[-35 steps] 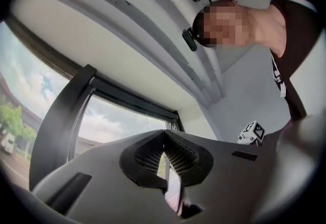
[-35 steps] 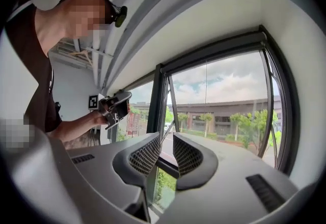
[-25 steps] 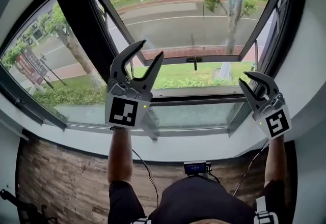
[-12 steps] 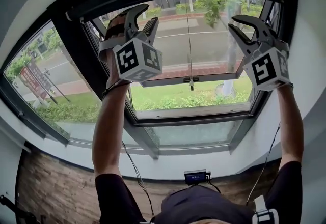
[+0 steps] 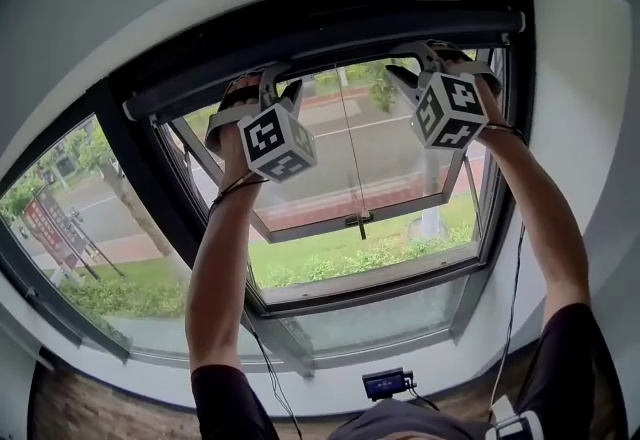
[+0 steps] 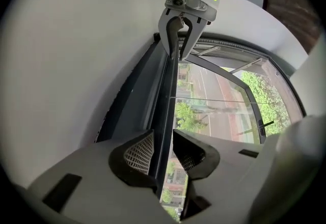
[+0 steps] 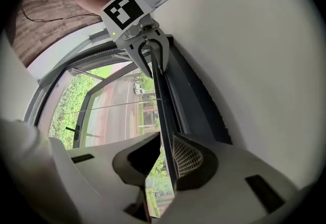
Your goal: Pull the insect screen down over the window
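The insect screen is rolled up at the window's top, and its dark pull bar (image 5: 350, 48) runs across under the housing. A thin pull cord (image 5: 350, 158) hangs from the bar's middle. Both arms are raised to the bar. My left gripper (image 5: 268, 88) straddles the bar (image 6: 167, 116) left of the cord. Its jaws are closing, with a sliver of daylight showing beside one pad (image 6: 192, 154). My right gripper (image 5: 418, 60) straddles the bar (image 7: 162, 111) right of the cord. The bar lies by its mesh pad (image 7: 187, 159) and the other jaw stands off, open.
Below the bar an outward-tilted window sash (image 5: 360, 218) stands open over lawn and road. White wall (image 5: 580, 128) closes in the recess on both sides and above. A small device (image 5: 385, 383) sits on the sill near my body.
Both grippers have risen from sill height to the top of the window and now straddle the screen's bar. The head view has tilted upward with them.
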